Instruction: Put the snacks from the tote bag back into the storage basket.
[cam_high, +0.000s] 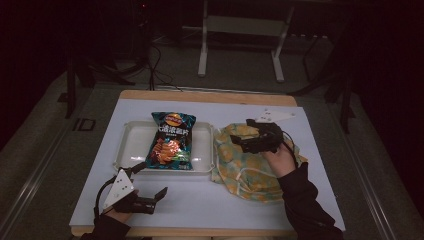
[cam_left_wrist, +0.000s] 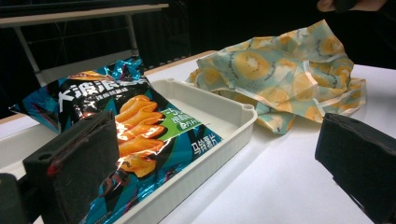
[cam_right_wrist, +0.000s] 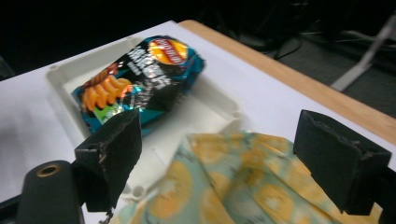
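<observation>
A blue bag of crisps (cam_high: 171, 140) (cam_left_wrist: 126, 140) (cam_right_wrist: 140, 79) lies in a white tray (cam_high: 131, 145) (cam_left_wrist: 219, 116) (cam_right_wrist: 63, 93) at the middle of the table. To its right lies a crumpled cloth bag with a yellow fruit print (cam_high: 245, 165) (cam_left_wrist: 289, 79) (cam_right_wrist: 243, 186). My right gripper (cam_high: 239, 141) (cam_right_wrist: 219, 154) hovers open over the cloth's near-left part, pointing towards the tray. My left gripper (cam_high: 161, 195) (cam_left_wrist: 219, 172) rests open near the table's front left edge, aimed at the tray, with nothing between its jaws.
The white table top (cam_high: 210, 200) has a wooden far edge (cam_high: 210, 96). Beyond it stand a white metal frame (cam_high: 240, 30) and cables on the floor. A dark sleeve (cam_high: 305, 200) comes in at the lower right.
</observation>
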